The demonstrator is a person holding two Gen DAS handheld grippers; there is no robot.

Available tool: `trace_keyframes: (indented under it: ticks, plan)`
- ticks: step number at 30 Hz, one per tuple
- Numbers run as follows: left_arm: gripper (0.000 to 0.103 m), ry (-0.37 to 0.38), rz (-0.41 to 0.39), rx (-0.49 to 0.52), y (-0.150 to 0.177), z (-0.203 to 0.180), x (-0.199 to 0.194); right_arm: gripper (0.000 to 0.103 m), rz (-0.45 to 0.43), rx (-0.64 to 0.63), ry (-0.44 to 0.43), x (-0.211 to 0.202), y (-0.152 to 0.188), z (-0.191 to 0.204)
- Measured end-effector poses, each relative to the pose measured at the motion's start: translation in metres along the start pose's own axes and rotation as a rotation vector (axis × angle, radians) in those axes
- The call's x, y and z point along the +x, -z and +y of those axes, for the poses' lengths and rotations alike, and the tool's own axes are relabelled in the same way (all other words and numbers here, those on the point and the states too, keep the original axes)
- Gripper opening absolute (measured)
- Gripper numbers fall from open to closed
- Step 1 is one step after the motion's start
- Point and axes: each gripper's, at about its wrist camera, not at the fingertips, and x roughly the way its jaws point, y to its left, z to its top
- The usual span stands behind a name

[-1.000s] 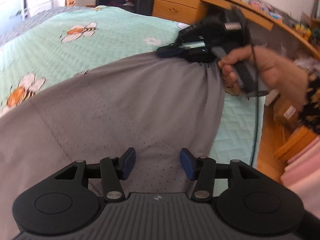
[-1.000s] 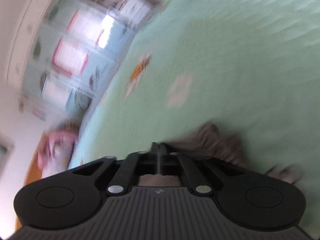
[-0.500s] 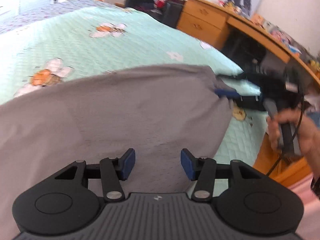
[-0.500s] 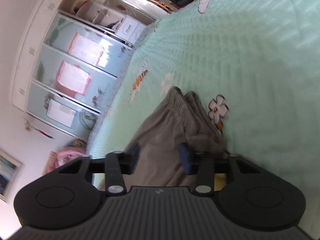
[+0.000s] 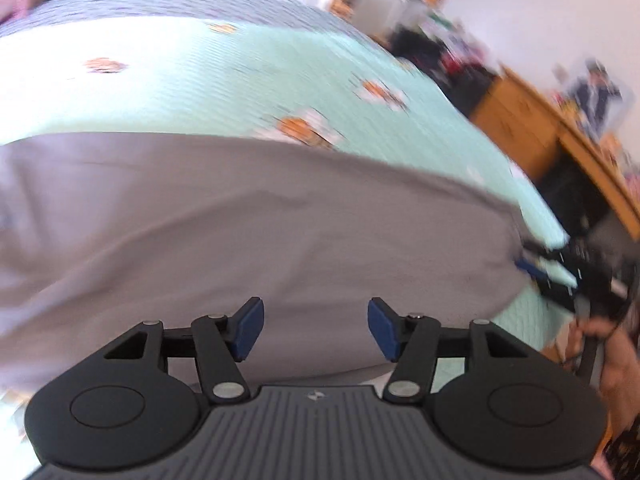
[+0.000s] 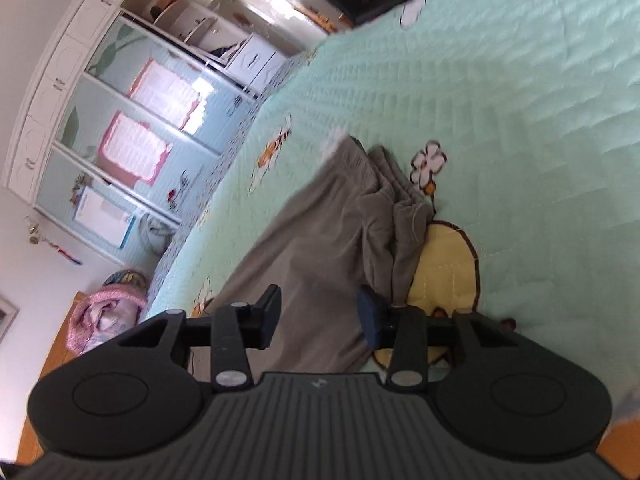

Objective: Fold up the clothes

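At the bottom centre of the left wrist view, the left gripper (image 5: 316, 328) has its blue-padded jaws parted with nothing between them; they have just been opening further. Beyond it a plain grey garment of thin, soft fabric (image 5: 256, 224) lies spread across the middle of the frame on a mint-green quilted bedspread printed with bees and flowers (image 5: 240, 76). At the right edge the right gripper (image 5: 532, 268) sits at the garment's bunched end, held by a person's hand (image 5: 596, 332). Low in the right wrist view its jaws are likewise released and empty, having just opened, with the gathered waistband end (image 6: 384, 184) lying loose ahead. Judging by this, one fold has been laid down and let go. The next move likely calls for choosing fresh edges to pinch.
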Motion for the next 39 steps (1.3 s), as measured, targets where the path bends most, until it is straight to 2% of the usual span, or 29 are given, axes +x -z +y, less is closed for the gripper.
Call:
trace_keyframes:
  ticks: [1,2,6,8,11,14,17,18,21,24,26,30,34,36,38,39]
  plan:
    - [0.06,-0.02,-0.022,-0.044,0.003,0.013,-0.013,0.055,-0.005,-0.04,0.021,-0.003,0.001,0.013]
    - [0.06,-0.042,-0.04,-0.09,0.007,0.026,-0.024,0.057,-0.002,-0.099,0.015,-0.006,0.004,0.028]
    - [0.06,-0.145,-0.094,-0.297,0.025,0.085,-0.058,0.068,0.046,-0.293,-0.139,-0.01,0.027,0.095]
    - [0.06,-0.196,-0.121,-0.397,0.035,0.111,-0.073,0.069,0.096,-0.325,-0.217,-0.002,0.044,0.121]
    - [0.06,-0.253,-0.174,-0.497,0.044,0.139,-0.092,0.071,0.209,-0.31,-0.301,0.017,0.076,0.15]
    - [0.06,-0.271,-0.219,-0.596,0.052,0.167,-0.108,0.072,0.306,-0.367,-0.312,0.03,0.115,0.17]
    - [0.06,-0.247,-0.237,-0.672,0.056,0.191,-0.115,0.072,0.434,-0.402,-0.251,0.052,0.148,0.172]
    - [0.06,-0.236,-0.239,-0.683,0.056,0.196,-0.115,0.072,0.493,-0.421,-0.21,0.061,0.16,0.172]
    - [0.06,-0.182,-0.248,-0.707,0.048,0.211,-0.113,0.072,0.489,-0.481,-0.16,0.054,0.176,0.178]
    - [0.061,-0.131,-0.257,-0.738,0.038,0.222,-0.106,0.072,0.509,-0.531,-0.112,0.057,0.174,0.195]
    - [0.061,-0.113,-0.262,-0.76,0.034,0.231,-0.102,0.072,0.501,-0.529,-0.116,0.057,0.174,0.205]
    - [0.062,-0.067,-0.261,-0.803,0.027,0.245,-0.091,0.072,0.501,-0.576,-0.196,0.051,0.192,0.233]
    - [0.062,-0.056,-0.257,-0.805,0.024,0.25,-0.091,0.072,0.572,-0.498,-0.293,0.07,0.205,0.255]
    - [0.062,-0.052,-0.245,-0.753,0.024,0.244,-0.095,0.072,0.61,-0.425,-0.318,0.08,0.209,0.261]
    - [0.062,-0.037,-0.231,-0.65,0.026,0.228,-0.1,0.072,0.684,-0.489,-0.309,0.086,0.22,0.269]
    - [0.062,-0.02,-0.22,-0.576,0.027,0.217,-0.101,0.072,0.721,-0.478,-0.327,0.085,0.224,0.268]
